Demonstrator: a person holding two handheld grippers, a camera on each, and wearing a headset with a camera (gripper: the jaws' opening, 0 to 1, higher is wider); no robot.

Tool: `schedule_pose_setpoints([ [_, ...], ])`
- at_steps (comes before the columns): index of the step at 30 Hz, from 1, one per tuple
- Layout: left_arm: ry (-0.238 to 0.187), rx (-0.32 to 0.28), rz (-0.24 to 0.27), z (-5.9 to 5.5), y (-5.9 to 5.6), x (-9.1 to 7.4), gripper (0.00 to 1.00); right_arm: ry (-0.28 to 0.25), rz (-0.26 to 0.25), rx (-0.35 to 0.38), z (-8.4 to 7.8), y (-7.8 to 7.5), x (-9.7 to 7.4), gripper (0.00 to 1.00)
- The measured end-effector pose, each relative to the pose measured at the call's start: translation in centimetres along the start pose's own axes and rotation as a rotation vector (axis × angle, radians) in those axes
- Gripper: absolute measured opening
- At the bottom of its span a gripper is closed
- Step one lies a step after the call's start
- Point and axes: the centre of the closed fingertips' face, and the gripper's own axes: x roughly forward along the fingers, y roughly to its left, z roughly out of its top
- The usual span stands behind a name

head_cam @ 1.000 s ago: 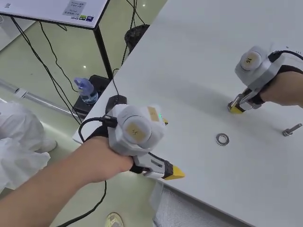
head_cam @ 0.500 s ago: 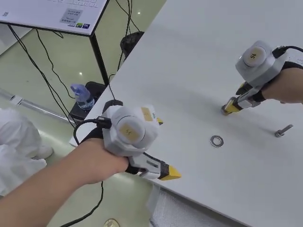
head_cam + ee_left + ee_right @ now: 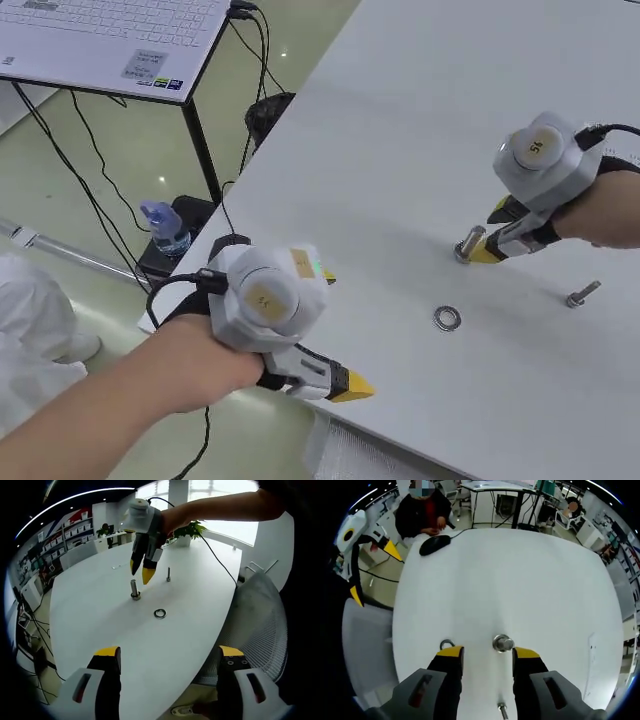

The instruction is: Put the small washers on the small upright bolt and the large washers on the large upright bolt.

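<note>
1. White surface (image 3: 400, 120) carries everything. The large bolt (image 3: 467, 244) stands upright right of centre in the head view. A loose washer (image 3: 447, 318) lies flat just below it, and the small bolt (image 3: 580, 294) sits near the right edge of the frame.
2. Our right tongs (image 3: 489, 655) are parted and hold nothing. In the right gripper view the large bolt stands just above the gap between the jaws, and the washer lies beside the left jaw.
3. Our left tongs (image 3: 169, 652) gape wide and empty at the lower left of the head view, by the edge of the surface and away from the work.
4. We judge the washer is next. It lies flat, so we should tilt the right tongs, catch one side of its rim inside and out, and close gently.
5. We should match its hole to a bolt before choosing; we cannot tell its size for sure.
6. Then we should hold it level, centre the hole over the bolt tip and let go low, lest it bounce away.
</note>
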Motion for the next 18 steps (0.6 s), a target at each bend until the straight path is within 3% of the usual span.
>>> schedule_pose_setpoints([
  [18, 0.003, 0.011, 0.001, 0.0, -0.1, -0.4, 0.77, 0.006, 0.045, -0.03, -1.6, 5.2, 0.5, 0.4],
])
